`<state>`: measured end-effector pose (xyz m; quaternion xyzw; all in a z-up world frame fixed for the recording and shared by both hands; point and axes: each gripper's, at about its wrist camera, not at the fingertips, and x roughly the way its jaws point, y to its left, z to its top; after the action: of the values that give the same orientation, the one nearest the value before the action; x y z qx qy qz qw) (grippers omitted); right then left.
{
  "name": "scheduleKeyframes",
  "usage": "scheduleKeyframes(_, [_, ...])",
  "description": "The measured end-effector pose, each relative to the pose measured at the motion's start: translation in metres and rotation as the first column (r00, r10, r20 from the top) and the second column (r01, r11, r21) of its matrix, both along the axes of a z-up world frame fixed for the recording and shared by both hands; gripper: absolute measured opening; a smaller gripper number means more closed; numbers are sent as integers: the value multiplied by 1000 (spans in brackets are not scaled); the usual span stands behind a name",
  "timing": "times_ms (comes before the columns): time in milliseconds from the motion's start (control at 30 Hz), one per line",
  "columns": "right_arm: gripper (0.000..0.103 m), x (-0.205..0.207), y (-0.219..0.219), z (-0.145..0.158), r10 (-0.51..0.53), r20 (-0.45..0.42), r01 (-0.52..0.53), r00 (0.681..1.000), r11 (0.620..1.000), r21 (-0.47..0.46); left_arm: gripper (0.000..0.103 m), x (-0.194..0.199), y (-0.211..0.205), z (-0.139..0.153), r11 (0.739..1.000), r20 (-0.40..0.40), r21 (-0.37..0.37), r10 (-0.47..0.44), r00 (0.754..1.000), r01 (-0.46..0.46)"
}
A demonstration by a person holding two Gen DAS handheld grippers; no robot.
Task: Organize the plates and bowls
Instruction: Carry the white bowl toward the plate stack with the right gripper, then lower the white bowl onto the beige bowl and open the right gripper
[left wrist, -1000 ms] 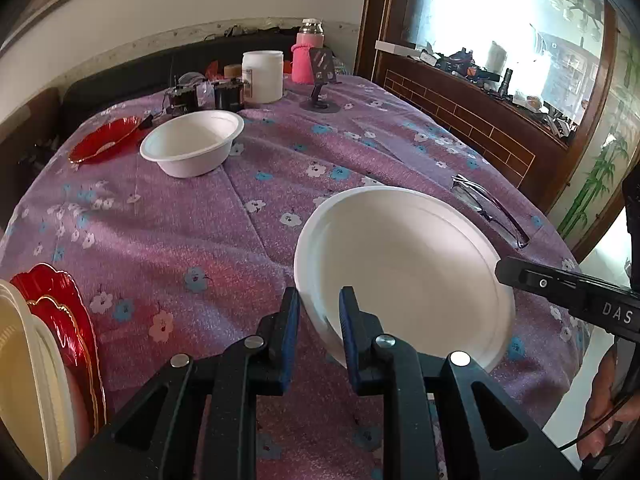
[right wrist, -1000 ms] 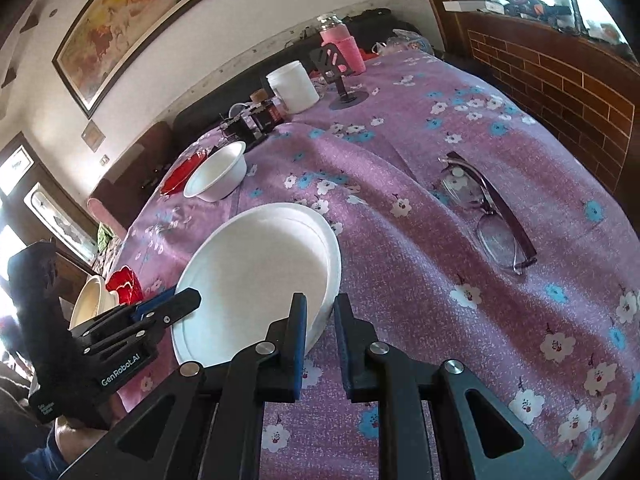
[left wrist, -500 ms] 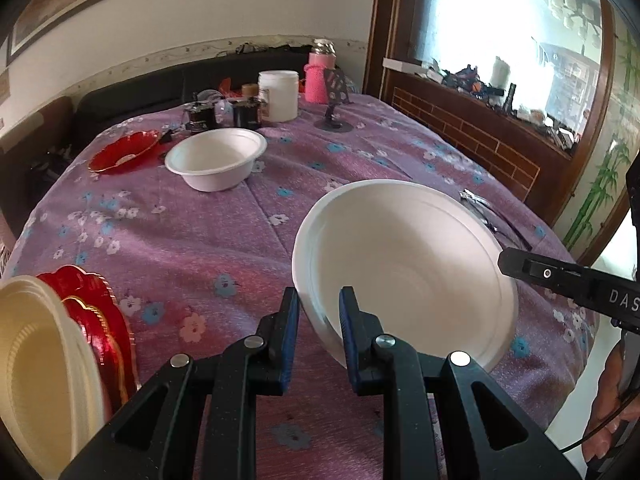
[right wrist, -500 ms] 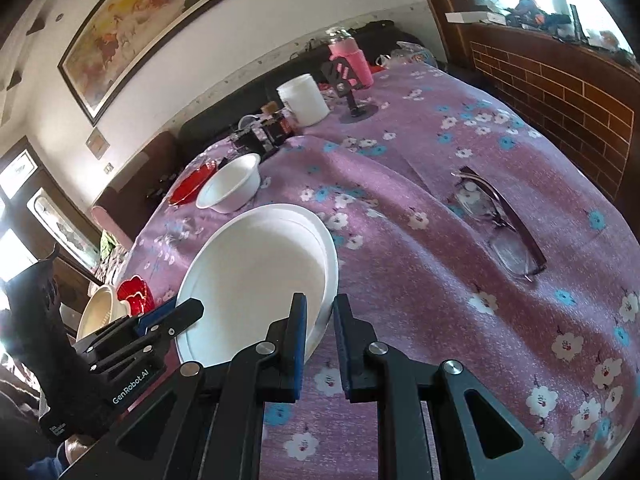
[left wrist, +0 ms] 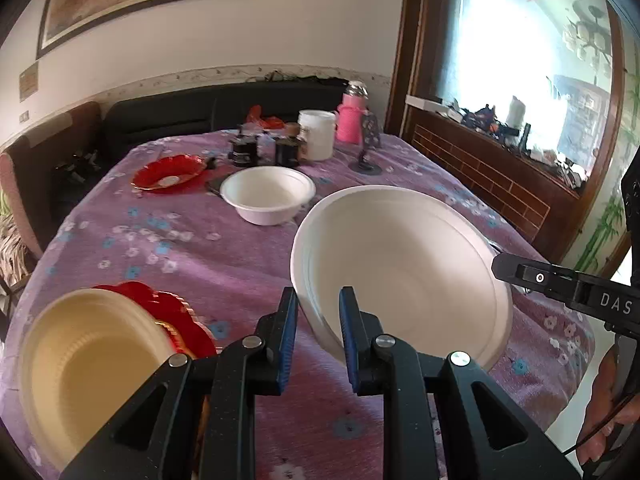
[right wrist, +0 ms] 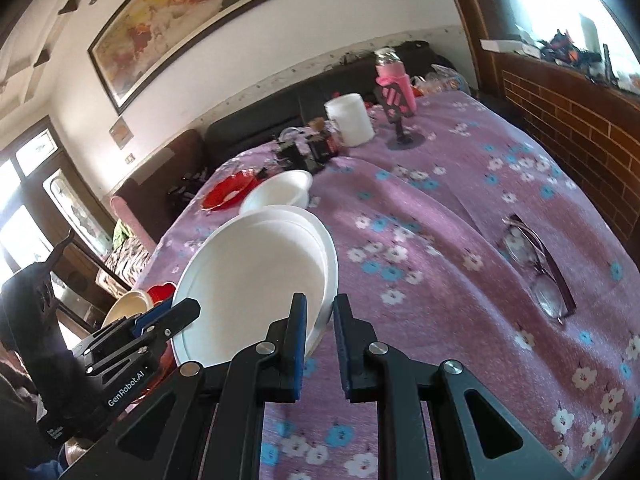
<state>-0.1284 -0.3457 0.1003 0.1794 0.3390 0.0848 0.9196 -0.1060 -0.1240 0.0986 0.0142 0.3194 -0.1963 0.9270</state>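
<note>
The tablecloth (left wrist: 192, 248) on the table is purple with small white and blue flowers. The large plate (left wrist: 404, 276) is plain white, as is the bowl (left wrist: 267, 196) beyond it. Left of that bowl lies a red dish (left wrist: 168, 172). A cream bowl (left wrist: 84, 364) sits on scalloped red plates (left wrist: 188, 320). The bottle (left wrist: 349, 122) is pink.

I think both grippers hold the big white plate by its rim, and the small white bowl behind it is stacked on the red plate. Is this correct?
Not quite. The small white bowl is not stacked on the red scalloped plate; it stands beside it, directly on the purple flowered tablecloth, as the left wrist view shows. The rest holds: the left gripper and right gripper both hold the big white plate by its rim.
</note>
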Motion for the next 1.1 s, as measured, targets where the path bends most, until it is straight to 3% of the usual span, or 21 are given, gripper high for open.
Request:
scheduleKeyframes(300, [15,8,50,24,110,58,-109,992,994,-15,20,-14,57,26,994,51,-53,103,993,-100])
scheduleKeyframes(567, [15,11,114,37,252,99,-251,963,968,-18,20,-38,125,41,973,79,-84,223,972,-217])
scheduleKeyframes(767, [15,13,161,32,349,95,-349,932,937,-17,20,-51,169,32,946,50,-81,318,947,-313])
scheduleKeyframes(1100, [15,23,195,4,401,23,-401,916,916,-28,20,-47,198,3,927,-31,-73,366,930,-367])
